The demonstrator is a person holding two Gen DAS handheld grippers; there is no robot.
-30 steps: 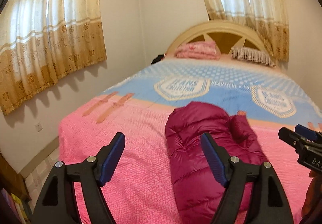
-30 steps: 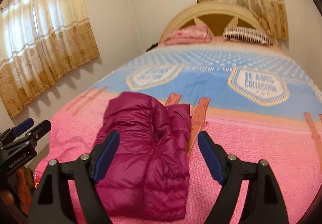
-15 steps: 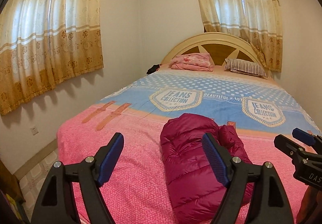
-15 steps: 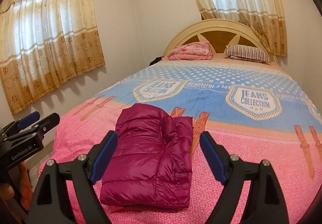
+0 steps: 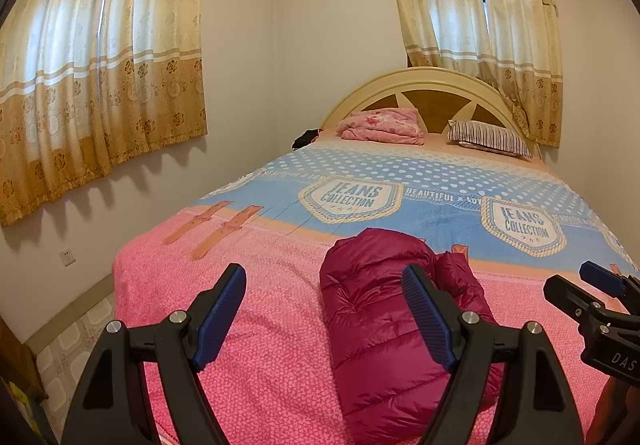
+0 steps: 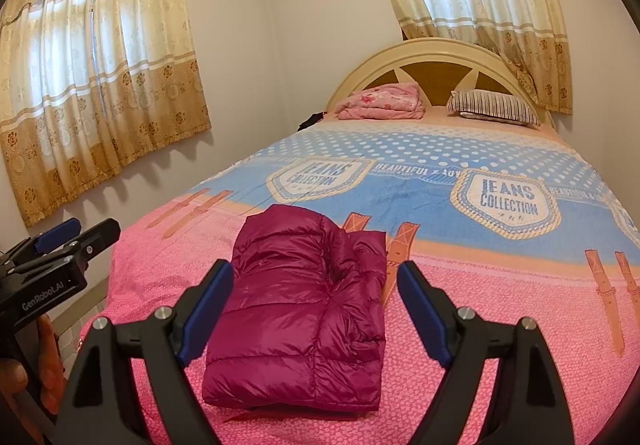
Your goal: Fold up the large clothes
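Note:
A magenta puffer jacket [image 6: 298, 309] lies folded into a compact rectangle on the pink end of the bedspread [image 6: 500, 325]. In the left wrist view the jacket [image 5: 384, 325] sits right of centre, partly behind the right finger. My left gripper [image 5: 328, 309] hovers above the bed's near left part, open, with nothing between its blue pads. My right gripper [image 6: 312, 305] hangs above and short of the jacket, open and empty too. Each gripper shows at the edge of the other's view: the right gripper [image 5: 592, 293] and the left gripper [image 6: 76, 235].
The bed runs away to a cream headboard [image 6: 440, 57]. A folded pink blanket [image 6: 380, 101] and a striped pillow [image 6: 492, 107] lie at its head. Curtained windows [image 5: 100, 57] stand on the left wall and behind the headboard. A hand [image 6: 16, 381] holds the left gripper's handle.
Both grippers have drawn back and risen a little, so the jacket looks smaller and more of the room shows. The jacket has not moved, and both jaws stay open.

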